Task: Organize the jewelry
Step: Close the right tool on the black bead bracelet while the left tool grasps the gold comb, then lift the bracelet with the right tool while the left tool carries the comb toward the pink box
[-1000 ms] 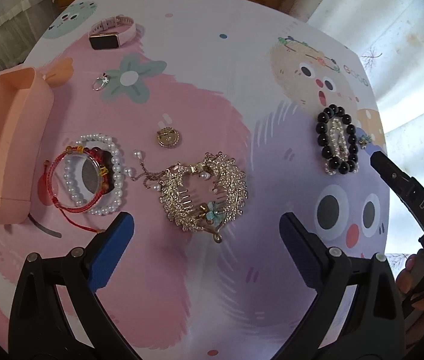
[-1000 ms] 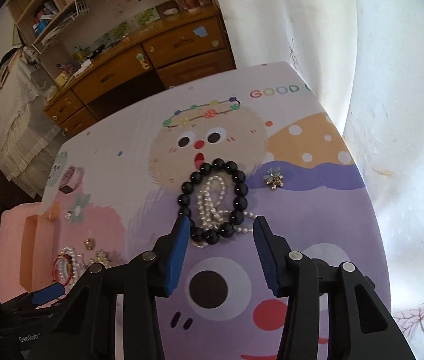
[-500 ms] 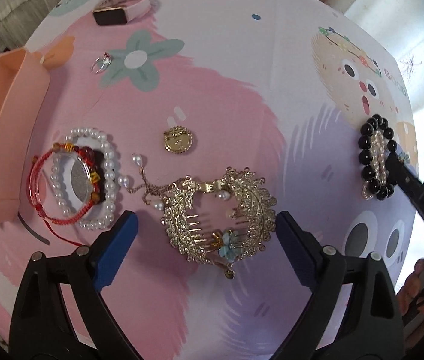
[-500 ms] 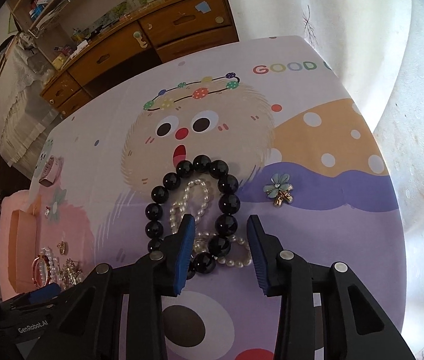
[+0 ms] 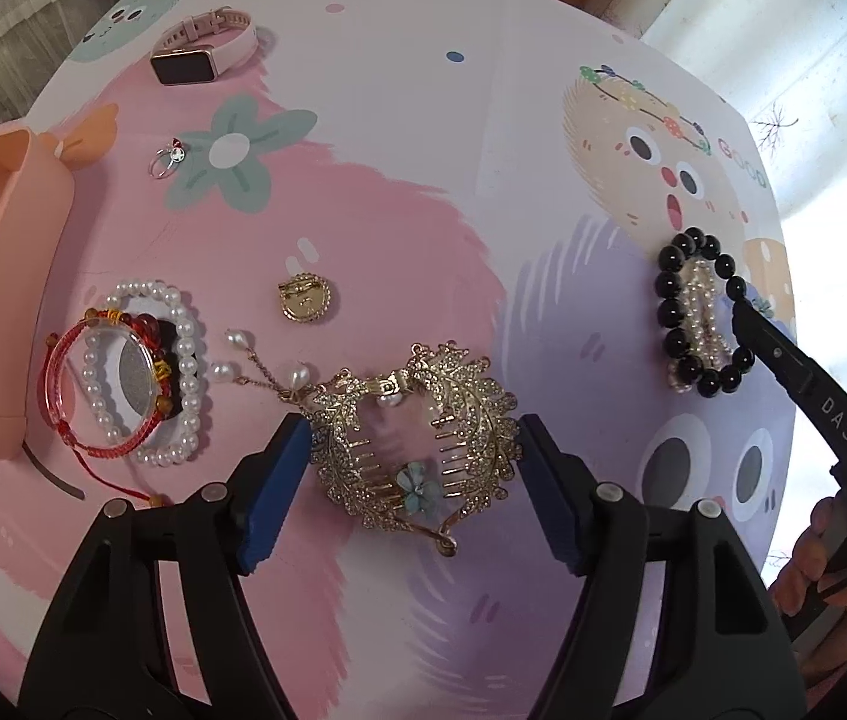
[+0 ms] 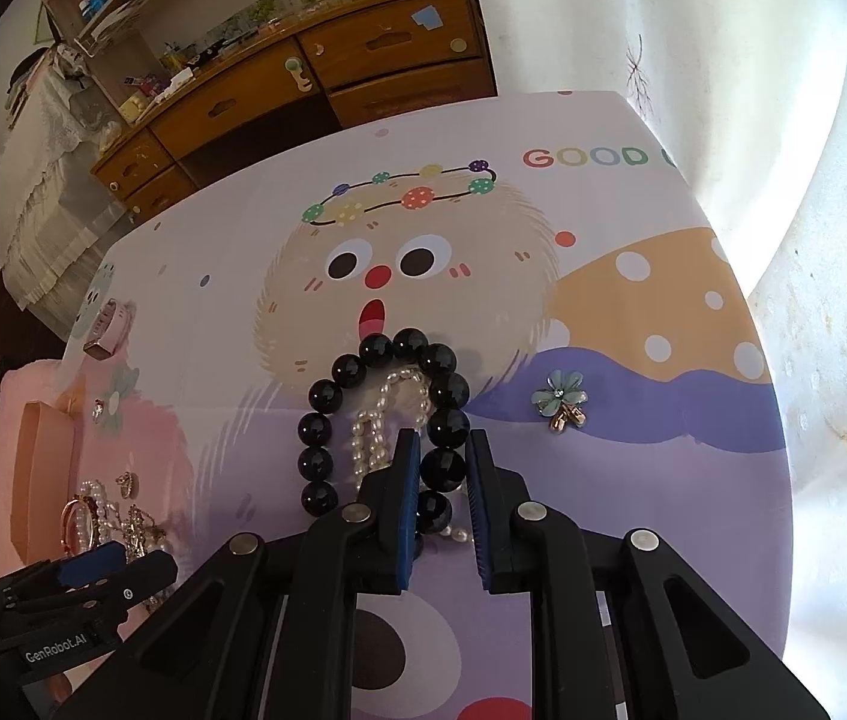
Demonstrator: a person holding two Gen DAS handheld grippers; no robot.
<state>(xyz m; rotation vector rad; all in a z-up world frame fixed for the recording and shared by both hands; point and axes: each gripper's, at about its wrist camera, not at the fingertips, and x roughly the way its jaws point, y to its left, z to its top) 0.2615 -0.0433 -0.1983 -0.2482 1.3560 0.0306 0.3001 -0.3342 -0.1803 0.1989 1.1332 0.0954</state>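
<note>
1. My left tool (image 5: 411,471) points steeply down, jaws closing either side of the gold rhinestone leaf hair comb (image 5: 417,444) on the cartoon-print desk (image 5: 393,138), pads not yet pressing.
2. My right tool (image 6: 442,468) is tilted down, jaws closing on the black round-bead bracelet (image 6: 387,420); one bead sits between the pads.

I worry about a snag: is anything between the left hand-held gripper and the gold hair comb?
Nothing visible. The left hand-held gripper straddles the gold hair comb, its jaws closing with the comb between them. The comb's pearl chain trails toward the pearl bracelet, outside the jaws.
</note>
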